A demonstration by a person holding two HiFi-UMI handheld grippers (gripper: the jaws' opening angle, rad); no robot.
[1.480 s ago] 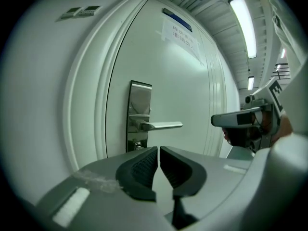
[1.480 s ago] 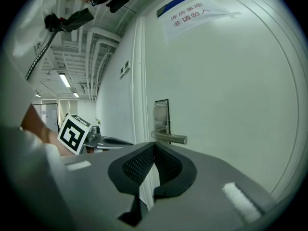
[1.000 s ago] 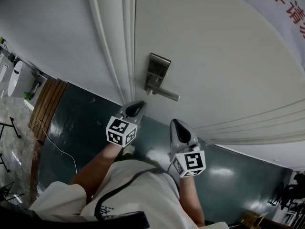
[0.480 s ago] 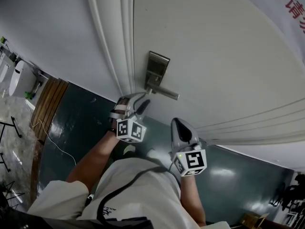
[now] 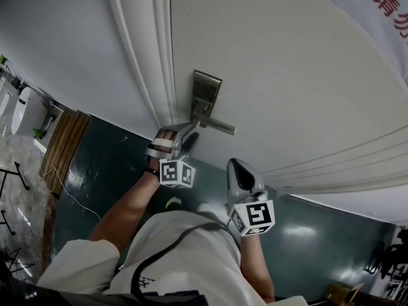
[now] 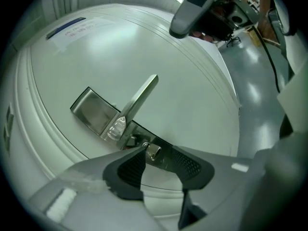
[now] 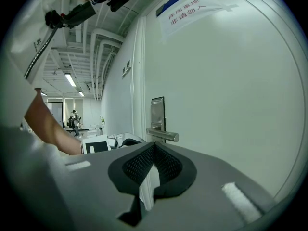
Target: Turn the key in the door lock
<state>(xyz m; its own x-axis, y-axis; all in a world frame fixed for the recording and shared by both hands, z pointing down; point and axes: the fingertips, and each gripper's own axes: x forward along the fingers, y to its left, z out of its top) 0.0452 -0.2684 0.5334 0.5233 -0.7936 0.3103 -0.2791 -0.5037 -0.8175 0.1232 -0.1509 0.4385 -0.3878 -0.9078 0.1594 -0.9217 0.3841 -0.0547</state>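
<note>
A steel lock plate (image 5: pixel 205 94) with a lever handle (image 5: pixel 217 126) sits on the white door (image 5: pixel 287 62). In the left gripper view a small metal key (image 6: pixel 153 151) sticks out of the plate (image 6: pixel 96 112) just below the lever (image 6: pixel 139 100). My left gripper (image 6: pixel 158 147) is right at the lock, its jaws opening; the key lies between them, close to the left pad and clear of the right one. In the head view the left gripper (image 5: pixel 185 136) sits under the lever. My right gripper (image 5: pixel 239 171) hangs back from the door, shut and empty; its own view shows the jaw tips (image 7: pixel 154 145) meeting.
The moulded door frame (image 5: pixel 146 56) runs just left of the lock. A paper notice (image 7: pixel 187 8) hangs high on the door, and red lettering (image 5: pixel 382 5) shows at the top right. A dark green floor (image 5: pixel 108 164) lies below, with a wooden strip (image 5: pixel 67 139) at left.
My left gripper has rolled over, shifted closer under the lever and spread its jaws. The right gripper has stayed where it was.
</note>
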